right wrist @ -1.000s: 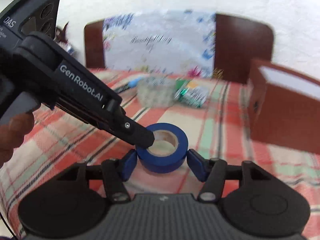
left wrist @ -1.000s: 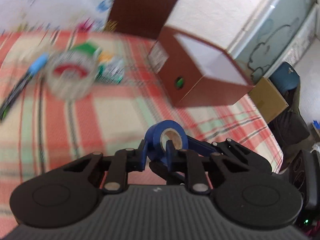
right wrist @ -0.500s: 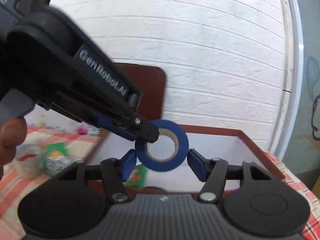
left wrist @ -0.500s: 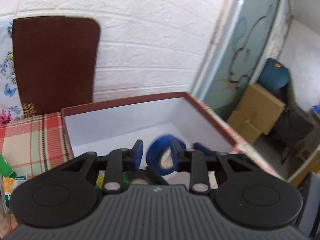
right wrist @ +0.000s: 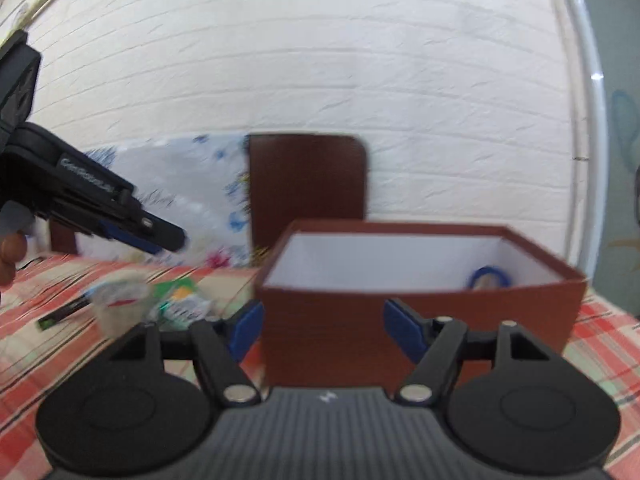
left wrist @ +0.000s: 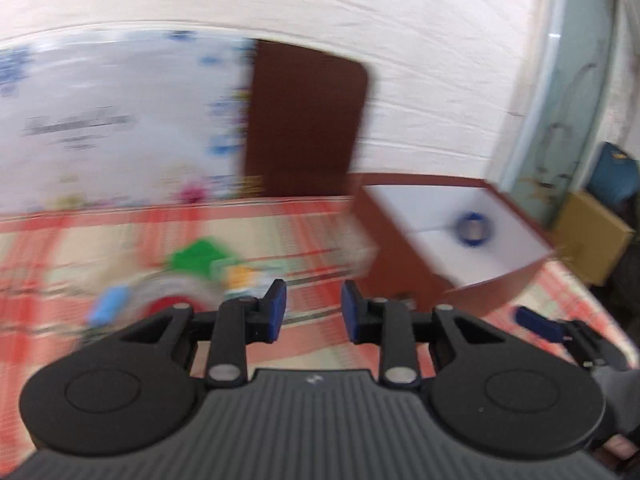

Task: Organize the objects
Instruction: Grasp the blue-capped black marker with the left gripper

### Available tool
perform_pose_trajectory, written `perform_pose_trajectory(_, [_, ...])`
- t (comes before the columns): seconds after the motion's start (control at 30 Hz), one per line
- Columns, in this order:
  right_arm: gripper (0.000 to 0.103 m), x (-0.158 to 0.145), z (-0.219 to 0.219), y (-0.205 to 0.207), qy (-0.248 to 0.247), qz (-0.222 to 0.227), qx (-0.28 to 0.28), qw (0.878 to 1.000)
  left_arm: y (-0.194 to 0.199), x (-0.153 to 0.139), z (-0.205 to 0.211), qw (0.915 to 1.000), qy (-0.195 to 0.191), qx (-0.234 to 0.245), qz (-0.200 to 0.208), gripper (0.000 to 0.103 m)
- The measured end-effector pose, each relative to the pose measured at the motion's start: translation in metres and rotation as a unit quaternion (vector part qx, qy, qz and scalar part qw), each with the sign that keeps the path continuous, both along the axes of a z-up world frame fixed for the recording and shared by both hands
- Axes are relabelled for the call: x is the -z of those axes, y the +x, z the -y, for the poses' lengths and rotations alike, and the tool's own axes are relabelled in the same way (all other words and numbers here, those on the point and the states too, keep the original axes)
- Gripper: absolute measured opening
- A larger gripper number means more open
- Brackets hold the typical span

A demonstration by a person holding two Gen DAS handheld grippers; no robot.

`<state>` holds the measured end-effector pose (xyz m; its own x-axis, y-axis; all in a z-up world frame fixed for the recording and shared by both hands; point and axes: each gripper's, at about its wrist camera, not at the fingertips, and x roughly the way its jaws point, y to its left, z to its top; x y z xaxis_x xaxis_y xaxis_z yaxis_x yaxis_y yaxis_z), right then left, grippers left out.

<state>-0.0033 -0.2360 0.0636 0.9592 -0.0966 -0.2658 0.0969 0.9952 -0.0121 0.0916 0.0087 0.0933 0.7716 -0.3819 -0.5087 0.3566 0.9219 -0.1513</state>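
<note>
Left hand-held gripper (left wrist: 313, 310) empty, jaws opening; right hand-held gripper (right wrist: 323, 330) empty, jaws closing; blue tape roll (left wrist: 473, 229) stands on edge inside the brown box (right wrist: 420, 320), hole facing the cameras; only the left view shows it whole.

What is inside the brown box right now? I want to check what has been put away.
A blue tape roll lies inside the brown box, by its white far wall. The near wall hides most of the floor, so other items there cannot be ruled out.

Blue tape roll (right wrist: 489, 277) on edge inside brown box (right wrist: 420, 312).
</note>
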Motion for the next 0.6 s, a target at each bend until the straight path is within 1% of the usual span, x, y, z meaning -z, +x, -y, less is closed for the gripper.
perform_pose_trajectory(0.03, [0.069,0.002,-0.006,0.008,0.007,-0.014,-0.012,1.0,-0.001,0.004,-0.018,0.9993,0.021,-0.033,-0.001,0.039])
perform_pose_trajectory(0.07, [0.069,0.005,-0.013,0.01,0.014,-0.028,-0.024,0.999,-0.001,0.01,-0.034,0.9967,0.045,-0.068,-0.001,0.044])
perform_pose_trajectory(0.1, [0.069,0.009,-0.02,0.011,0.019,-0.042,-0.034,0.998,-0.002,0.015,-0.051,0.9932,0.064,-0.097,-0.002,0.044])
perform_pose_trajectory(0.13, [0.069,0.012,-0.026,0.012,0.023,-0.051,-0.041,0.998,-0.001,0.02,-0.064,0.9909,0.074,-0.112,-0.006,0.045])
perform_pose_trajectory(0.17, [0.069,0.013,-0.032,0.012,0.025,-0.06,-0.047,0.997,0.0,0.025,-0.077,0.9894,0.08,-0.12,-0.013,0.046])
perform_pose_trajectory(0.2, [0.069,0.015,-0.036,0.014,0.025,-0.066,-0.052,0.996,0.002,0.031,-0.087,0.9882,0.086,-0.125,-0.023,0.05])
perform_pose_trajectory(0.27, [0.07,0.019,-0.045,0.017,0.026,-0.082,-0.059,0.995,0.008,0.042,-0.097,0.9859,0.097,-0.131,-0.038,0.055])
perform_pose_trajectory(0.4, [0.07,0.027,-0.055,0.024,0.036,-0.12,-0.061,0.99,0.027,0.062,-0.104,0.9816,0.105,-0.15,-0.052,0.056])
perform_pose_trajectory(0.47, [0.07,0.028,-0.058,0.024,0.04,-0.13,-0.058,0.989,0.038,0.074,-0.106,0.98,0.105,-0.156,-0.065,0.054])
perform_pose_trajectory(0.5, [0.07,0.027,-0.06,0.024,0.039,-0.133,-0.056,0.989,0.042,0.08,-0.108,0.9804,0.101,-0.152,-0.073,0.045])
perform_pose_trajectory(0.53, [0.07,0.027,-0.06,0.025,0.036,-0.136,-0.055,0.989,0.044,0.084,-0.107,0.9811,0.098,-0.151,-0.072,0.044])
perform_pose_trajectory(0.57, [0.069,0.027,-0.061,0.024,0.034,-0.137,-0.055,0.988,0.041,0.084,-0.106,0.9821,0.098,-0.149,-0.062,0.035])
perform_pose_trajectory(0.6, [0.07,0.026,-0.062,0.023,0.032,-0.138,-0.055,0.988,0.039,0.083,-0.103,0.9829,0.1,-0.141,-0.064,0.023])
